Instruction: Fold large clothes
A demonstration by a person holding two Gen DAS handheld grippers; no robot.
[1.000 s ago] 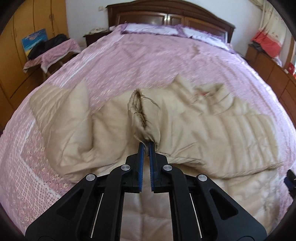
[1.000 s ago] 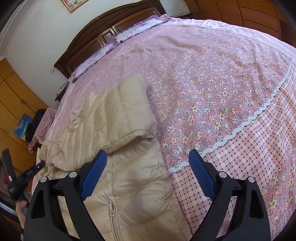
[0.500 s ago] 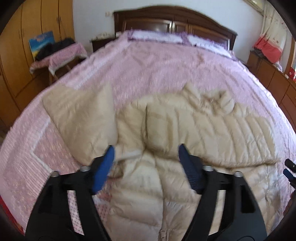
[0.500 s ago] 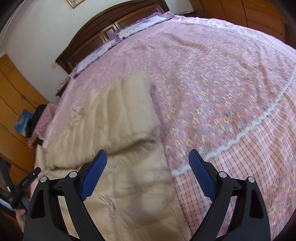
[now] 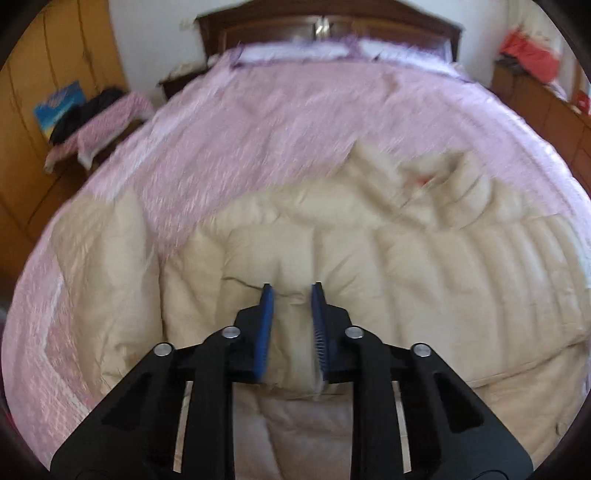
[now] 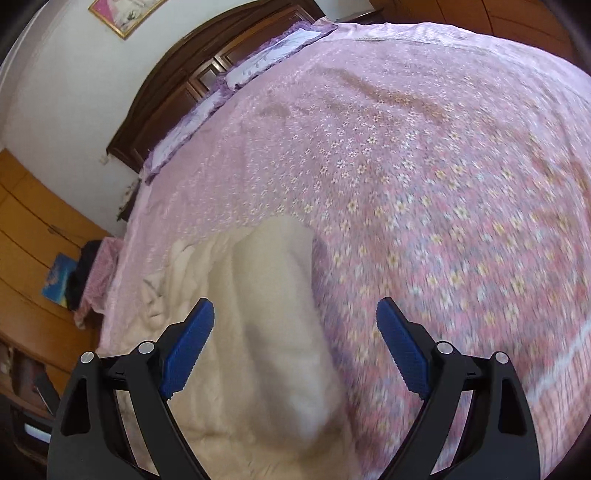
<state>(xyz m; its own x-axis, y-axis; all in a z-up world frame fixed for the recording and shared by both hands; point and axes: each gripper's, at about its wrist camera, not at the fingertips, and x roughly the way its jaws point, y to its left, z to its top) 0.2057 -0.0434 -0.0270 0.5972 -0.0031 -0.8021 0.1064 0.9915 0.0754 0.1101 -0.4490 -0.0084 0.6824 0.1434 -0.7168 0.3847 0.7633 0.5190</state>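
A beige quilted down jacket (image 5: 424, 280) lies on the pink floral bed (image 5: 277, 122), collar (image 5: 436, 184) toward the headboard. One sleeve is folded across its front, the other (image 5: 99, 266) spreads out to the left. My left gripper (image 5: 291, 290) is down on the folded part, its jaws closing with a ridge of jacket fabric bunched between the blue pads. In the right wrist view, my right gripper (image 6: 295, 306) stands wide open above the jacket's (image 6: 280, 369) right edge on the bed (image 6: 424, 184), with nothing gripped. Both views are motion-blurred.
A dark wooden headboard (image 5: 325, 26) and pillows (image 5: 295, 51) are at the far end. A small table with dark clothes (image 5: 96, 122) and wooden wardrobes (image 5: 37, 92) stand left. A dresser (image 5: 535, 96) with a red item is at the right.
My left gripper let go of the sleeve cuff, opened wide, moved forward over the jacket and narrowed around a fold. My right gripper, still open, slid over the jacket's right edge.
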